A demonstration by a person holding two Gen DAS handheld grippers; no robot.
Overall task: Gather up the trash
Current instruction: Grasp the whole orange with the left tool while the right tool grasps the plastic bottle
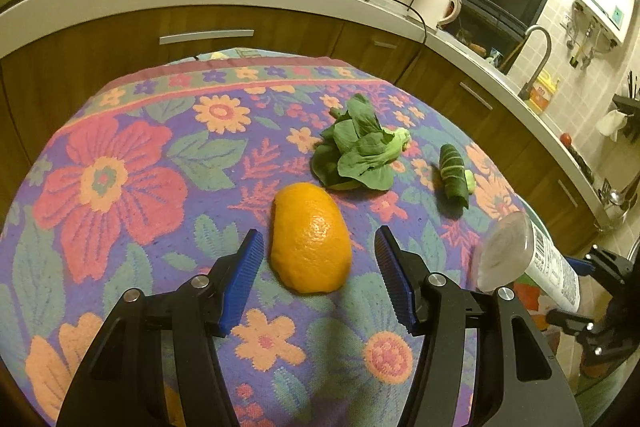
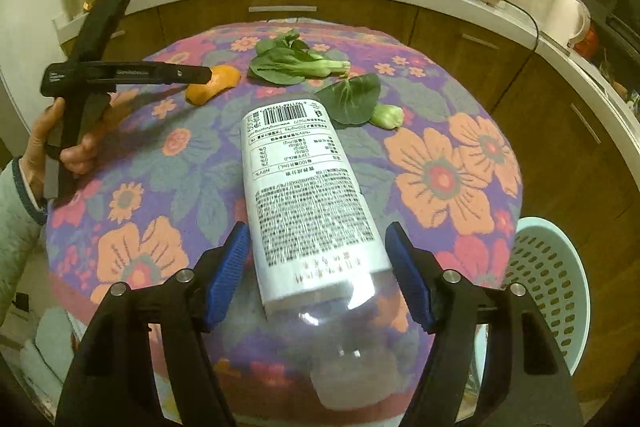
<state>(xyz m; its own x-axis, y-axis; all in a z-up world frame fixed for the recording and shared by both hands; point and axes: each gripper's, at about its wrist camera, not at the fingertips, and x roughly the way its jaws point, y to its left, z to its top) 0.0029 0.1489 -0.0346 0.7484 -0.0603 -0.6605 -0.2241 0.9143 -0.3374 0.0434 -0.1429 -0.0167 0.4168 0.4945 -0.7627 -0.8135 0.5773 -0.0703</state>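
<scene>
1. Floral cloth (image 1: 120, 187) covers the round table under both my grippers, with kitchen counters curving behind.
2. Nearest, my right gripper (image 2: 318, 267) is clamped on the plastic bottle (image 2: 308, 195): both blue pads press its labelled sides, its long axis running straight out ahead between my fingers, base end away.
3. Low at my right sits the pale perforated basket (image 2: 552, 287), just off the table edge, probably where the trash goes.
4. My left gripper (image 1: 320, 275) stands open and holds nothing; the orange peel (image 1: 310, 239) lies between its fingertips, long axis pointing away from me, pads clear of it on both sides.
5. Farther off lie the leafy greens (image 1: 356, 147) and a rolled leaf scrap (image 1: 454, 177), nearer my right side.
</scene>
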